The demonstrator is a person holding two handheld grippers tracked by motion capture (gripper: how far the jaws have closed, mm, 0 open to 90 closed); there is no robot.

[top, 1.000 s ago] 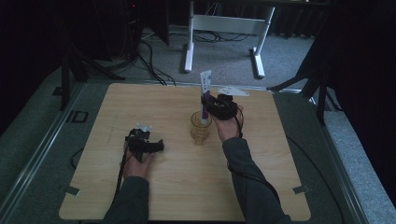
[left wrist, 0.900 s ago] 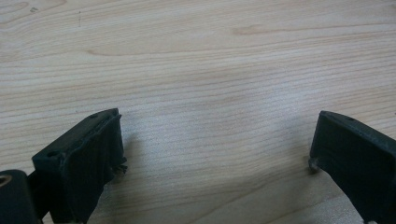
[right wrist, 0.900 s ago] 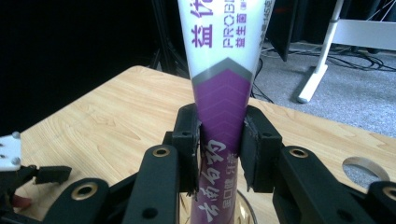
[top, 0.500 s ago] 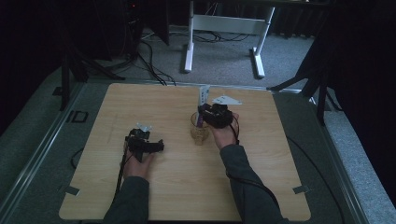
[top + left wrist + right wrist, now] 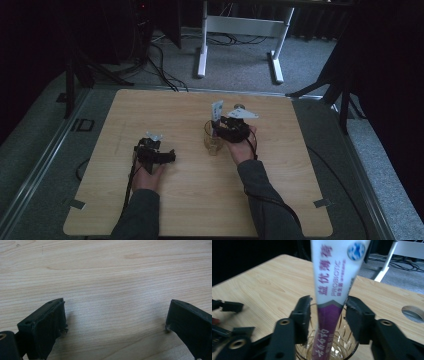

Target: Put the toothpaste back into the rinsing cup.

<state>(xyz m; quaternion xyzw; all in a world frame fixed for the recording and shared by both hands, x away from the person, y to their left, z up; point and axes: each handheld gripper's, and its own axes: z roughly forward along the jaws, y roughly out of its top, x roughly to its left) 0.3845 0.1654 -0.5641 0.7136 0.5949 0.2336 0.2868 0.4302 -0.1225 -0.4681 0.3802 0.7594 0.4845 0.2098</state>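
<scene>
A white and purple toothpaste tube [image 5: 332,287] stands upright in a clear amber glass [image 5: 337,352] near the middle of the wooden table [image 5: 190,200]. In the high view the tube [image 5: 216,111] rises from the glass [image 5: 213,145]. My right gripper [image 5: 329,300] straddles the tube just above the rim. Its jaws have just been opening, and a thin gap shows on each side of the tube. My left gripper [image 5: 115,312] rests open on bare wood, with nothing between its jaws. It lies to the left of the glass [image 5: 156,154].
A round cable hole [image 5: 414,313] is cut into the table behind the glass. Beyond the far edge stand a white desk frame [image 5: 240,25], floor cables and dark stands. The left gripper [image 5: 228,307] lies low at the left of the right gripper view.
The right gripper came down with the tube, lowering it into the glass, and its jaws parted from the tube. The left hand stayed where it was.
</scene>
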